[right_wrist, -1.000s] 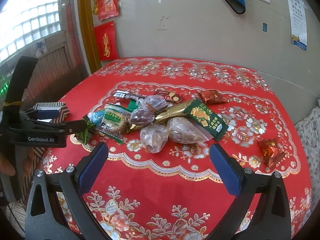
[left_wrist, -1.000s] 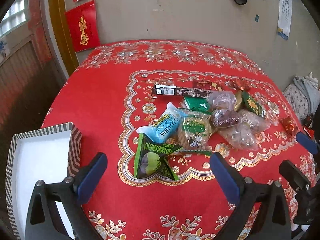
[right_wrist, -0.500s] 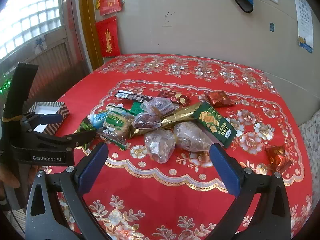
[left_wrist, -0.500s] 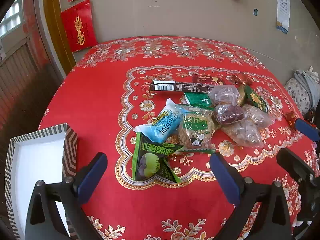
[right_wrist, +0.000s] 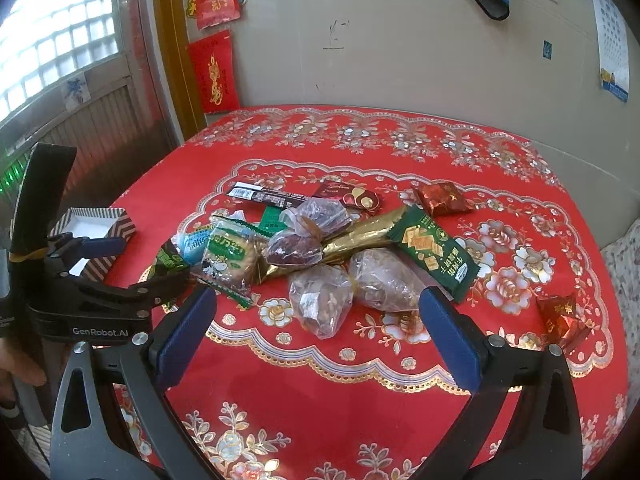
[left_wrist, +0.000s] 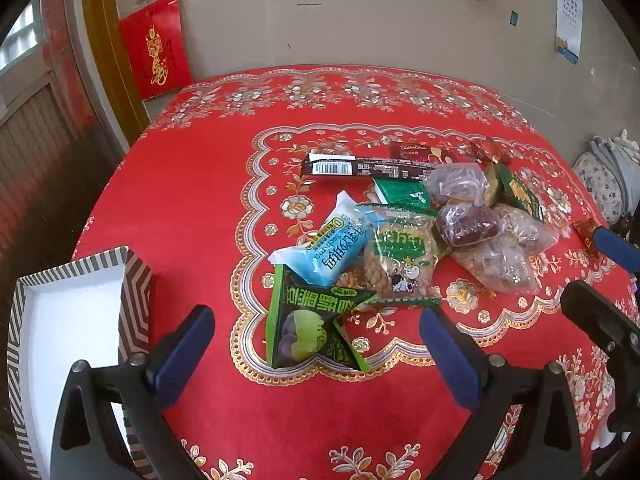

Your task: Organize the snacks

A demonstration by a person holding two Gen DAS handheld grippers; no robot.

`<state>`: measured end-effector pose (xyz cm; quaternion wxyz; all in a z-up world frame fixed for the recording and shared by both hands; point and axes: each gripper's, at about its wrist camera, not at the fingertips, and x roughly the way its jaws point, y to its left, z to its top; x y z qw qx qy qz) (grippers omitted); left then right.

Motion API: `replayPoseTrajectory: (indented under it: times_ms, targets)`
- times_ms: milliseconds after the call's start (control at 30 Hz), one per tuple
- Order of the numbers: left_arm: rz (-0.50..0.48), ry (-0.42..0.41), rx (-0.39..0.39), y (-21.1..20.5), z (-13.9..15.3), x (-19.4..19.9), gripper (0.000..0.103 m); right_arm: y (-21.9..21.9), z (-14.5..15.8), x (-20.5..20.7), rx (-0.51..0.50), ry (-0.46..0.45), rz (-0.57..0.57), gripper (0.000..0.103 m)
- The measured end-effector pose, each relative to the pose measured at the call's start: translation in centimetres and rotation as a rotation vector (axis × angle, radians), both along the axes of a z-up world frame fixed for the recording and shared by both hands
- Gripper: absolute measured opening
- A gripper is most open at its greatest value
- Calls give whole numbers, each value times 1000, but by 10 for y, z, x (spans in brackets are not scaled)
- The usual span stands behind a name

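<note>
A pile of snacks lies on the red tablecloth: a green triangular packet, a blue packet, a peanut bag, a dark bar and clear bags of dates. My left gripper is open and empty, its fingers on either side of the green packet's near end, above the cloth. My right gripper is open and empty, just in front of the clear bags. The left gripper also shows in the right wrist view.
A striped tray with a white inside stands at the table's left edge, also seen in the right wrist view. Red wrapped sweets lie at the right. A wall stands behind the table. A cushioned seat is at the right.
Both grippers have moved forward and a little lower toward the snack pile. Both stay open and empty. No snack has moved.
</note>
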<state>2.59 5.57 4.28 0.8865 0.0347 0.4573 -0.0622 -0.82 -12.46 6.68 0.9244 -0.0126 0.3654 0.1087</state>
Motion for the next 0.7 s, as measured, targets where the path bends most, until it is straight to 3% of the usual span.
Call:
replayPoseTrajectory:
  times_ms: [467,700]
  targets:
    - [9,38,3,5,-10,10,103,-7,-5,9,39,11,-8,102]
    - [11,58,1,7,-15,15,88,-14,-5,40,125,44,-29,102]
